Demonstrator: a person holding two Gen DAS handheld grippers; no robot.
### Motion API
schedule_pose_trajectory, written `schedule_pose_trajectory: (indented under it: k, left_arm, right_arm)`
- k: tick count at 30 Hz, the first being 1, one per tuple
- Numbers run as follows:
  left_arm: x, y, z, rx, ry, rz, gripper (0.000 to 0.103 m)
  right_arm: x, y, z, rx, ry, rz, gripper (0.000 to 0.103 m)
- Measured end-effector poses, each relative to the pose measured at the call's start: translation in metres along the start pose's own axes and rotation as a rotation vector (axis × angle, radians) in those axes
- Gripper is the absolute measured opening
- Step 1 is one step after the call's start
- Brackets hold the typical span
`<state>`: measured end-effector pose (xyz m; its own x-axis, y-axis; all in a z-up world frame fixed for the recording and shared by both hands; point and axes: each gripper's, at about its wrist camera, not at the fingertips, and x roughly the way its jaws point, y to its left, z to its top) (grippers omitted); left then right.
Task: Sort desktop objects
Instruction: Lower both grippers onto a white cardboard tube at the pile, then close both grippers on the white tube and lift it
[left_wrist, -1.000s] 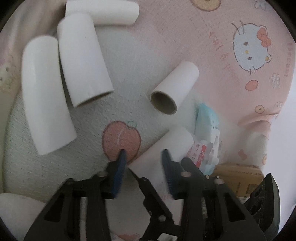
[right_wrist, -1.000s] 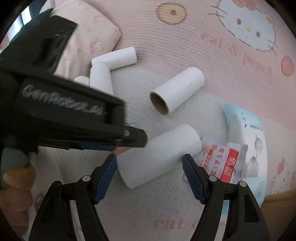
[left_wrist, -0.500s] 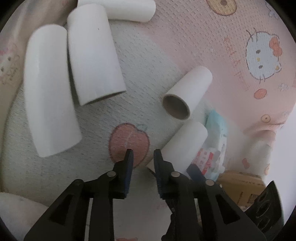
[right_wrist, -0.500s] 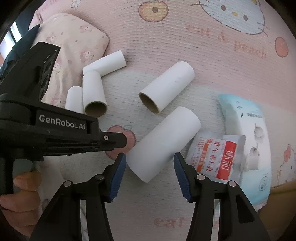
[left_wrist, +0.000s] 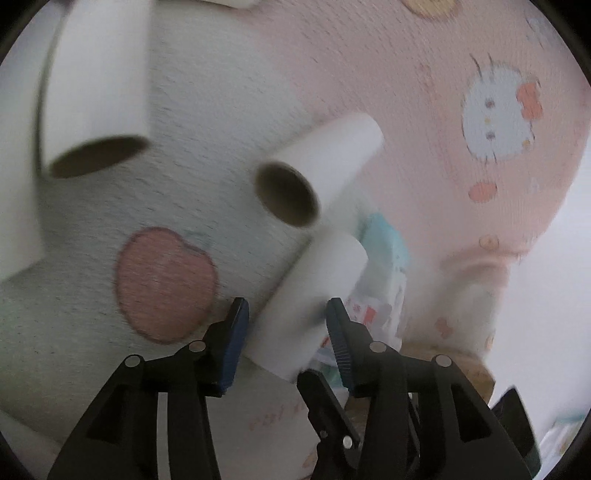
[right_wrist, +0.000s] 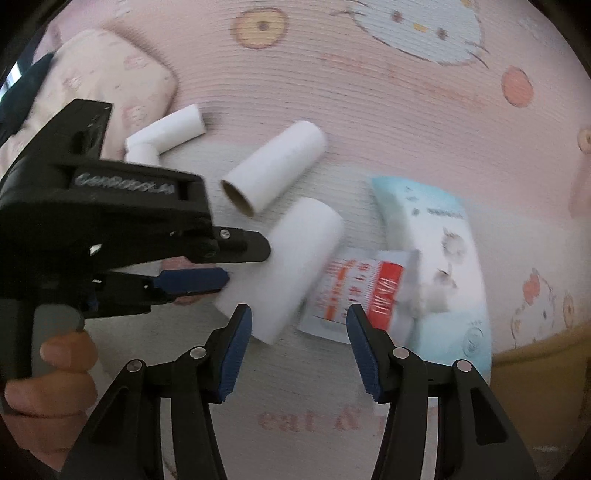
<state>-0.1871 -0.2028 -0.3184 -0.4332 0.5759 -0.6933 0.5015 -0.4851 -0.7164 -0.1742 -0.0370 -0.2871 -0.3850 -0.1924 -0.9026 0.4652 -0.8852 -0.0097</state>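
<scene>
A white cardboard tube lies on the pale mat, its near end between the blue pads of my left gripper. The jaws are opening and a thin gap shows at the left pad. In the right wrist view the same tube lies slanted, the left gripper reaching to its lower left side. My right gripper hovers open just short of the tube's end and a red-and-white packet, gripping nothing. A second tube with a brown core lies just beyond.
More white tubes lie at the far left, next to a pink pillow. A light blue wipes pack lies right of the packet. A brown cardboard box stands at the right edge. A hand holds the left gripper.
The left gripper drew its jaws nearly together beside the near tube, then came forward and spread them around its end. The right gripper narrowed its jaws and slid right, off the tube.
</scene>
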Motion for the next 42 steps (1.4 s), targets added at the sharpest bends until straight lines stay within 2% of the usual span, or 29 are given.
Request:
schedule_pose_trajectory:
  k: [3,6,9,13,19,20,21,30,33,36,42]
  left_arm:
    - [0.005,-0.006,-0.002,0.041,0.020,0.005,0.046]
    - [0.008,-0.003,-0.005,0.031,0.042,-0.020,0.044]
    - [0.010,-0.003,-0.005,0.029,0.046,-0.021,0.044]
    - [0.013,0.000,-0.006,0.025,0.081,-0.041,0.043]
    - [0.009,0.002,-0.008,0.057,0.068,-0.017,0.043]
    - [0.009,0.001,-0.008,0.059,0.061,-0.014,0.043]
    - [0.009,0.000,-0.007,0.058,0.051,-0.005,0.044]
    - [0.007,0.011,-0.002,-0.020,0.015,-0.055,0.047]
    - [0.006,0.007,-0.003,0.001,-0.005,-0.024,0.047]
    - [0.007,0.004,-0.006,0.028,0.008,-0.006,0.047]
    - [0.003,-0.011,-0.017,0.100,-0.015,-0.020,0.047]
  right_arm:
    - [0.000,-0.009,-0.001,0.037,0.007,0.032,0.051]
    - [0.001,-0.011,0.000,0.058,0.008,0.073,0.051]
    - [0.002,-0.011,0.001,0.073,0.004,0.065,0.052]
    - [0.015,-0.009,0.013,0.103,0.016,0.105,0.052]
    - [0.036,-0.013,0.021,0.181,0.075,0.187,0.051]
    - [0.038,-0.012,0.022,0.183,0.081,0.193,0.048]
    - [0.040,-0.011,0.021,0.182,0.093,0.194,0.045]
    - [0.037,-0.005,0.015,0.127,0.075,0.207,0.044]
    - [0.033,0.001,0.011,0.089,0.069,0.218,0.044]
    - [0.029,0.009,0.006,0.049,0.065,0.202,0.044]
    - [0.018,0.013,0.002,0.044,0.050,0.185,0.044]
